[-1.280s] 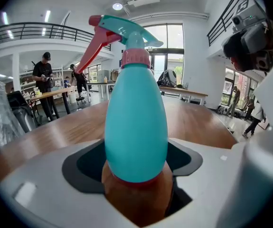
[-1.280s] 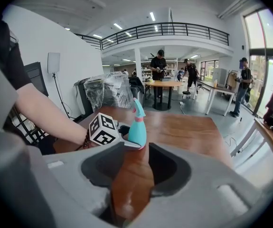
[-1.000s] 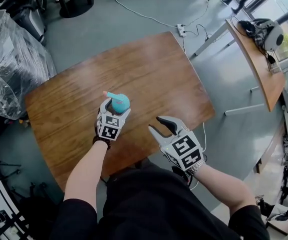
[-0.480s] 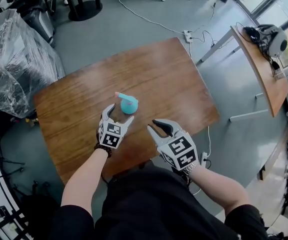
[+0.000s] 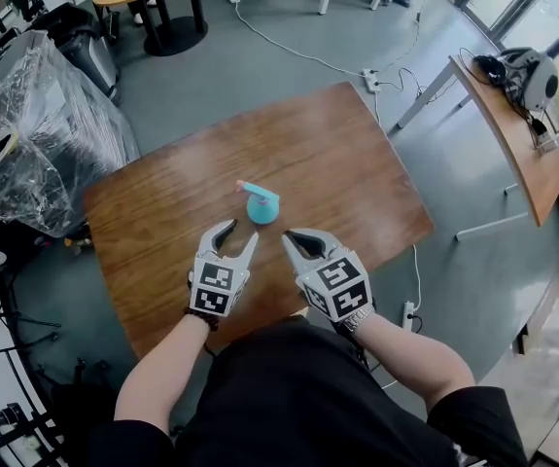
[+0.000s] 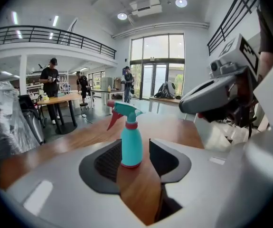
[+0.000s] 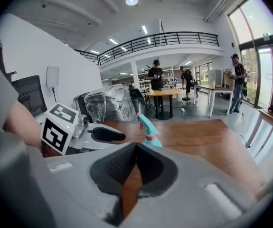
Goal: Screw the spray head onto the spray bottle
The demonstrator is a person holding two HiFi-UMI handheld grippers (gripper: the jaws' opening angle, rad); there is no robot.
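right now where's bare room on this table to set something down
The table is bare beyond and right of the spray bottle, out to its far and right edges, and left toward the plastic-wrapped bundle. Crowded at the near edge: left gripper, jaws closing on nothing, and shut right gripper.

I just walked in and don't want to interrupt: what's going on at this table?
A person holds a two-jaw gripper in each hand over a brown wooden table. A teal plastic spray bottle stands upright on it, with a teal spray head with a pink trigger seated on top. Neither gripper touches it. The left gripper is closing its jaws on nothing; the right gripper is shut and empty. The screwing looks finished.
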